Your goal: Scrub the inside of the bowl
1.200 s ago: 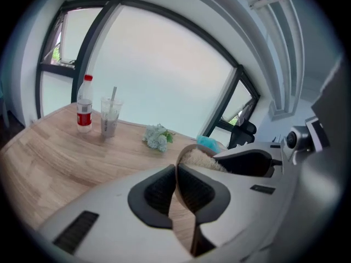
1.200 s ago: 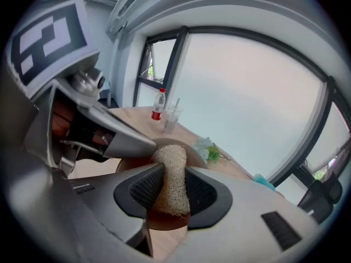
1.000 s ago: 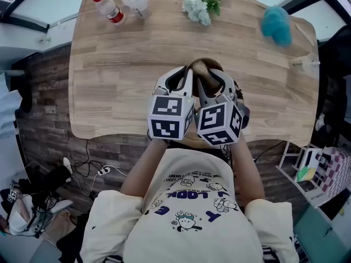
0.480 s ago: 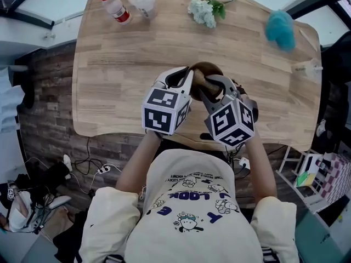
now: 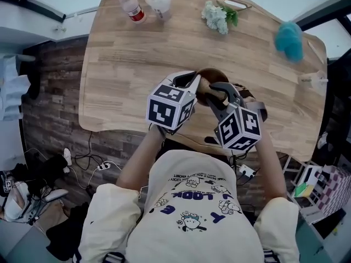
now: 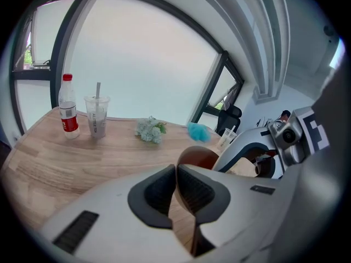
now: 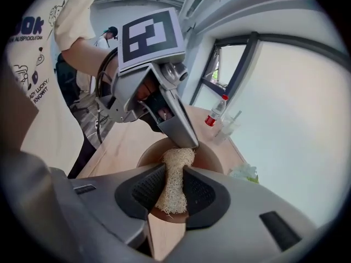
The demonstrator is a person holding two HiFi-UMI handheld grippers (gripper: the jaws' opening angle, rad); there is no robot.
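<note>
Sitting close to the near edge of the table, right in front of the person, the round brown wooden bowl (image 5: pixel 211 75) is pinned by its rim. The left gripper (image 6: pixel 176 186) has its ribbed black pads almost together, with the thin wall of the bowl pinched between them. The right gripper (image 7: pixel 174 175) comes at the bowl from the other side. Its jaws have just been closing on a pale, coarse, fibrous loofah sponge (image 7: pixel 171 188), and the pads squeeze it into a narrow waist. The sponge's far end lies inside the bowl, just under the tip of the left gripper.

The bowl is smooth and dark inside. It stands on a light wooden table (image 5: pixel 137 64) with a plank grain and a curved outline.

Along the far edge, well apart from the bowl, stand a clear plastic bottle with a red cap and label (image 5: pixel 132 5) and a clear plastic cup with a straw (image 5: pixel 159 0). A small bunch of pale artificial flowers (image 5: pixel 216 16) lies further along that edge. A fluffy teal duster (image 5: pixel 289 41) lies towards the far right corner.

From above, the two grippers crowd the bowl, and their marker cubes cover much of it.
</note>
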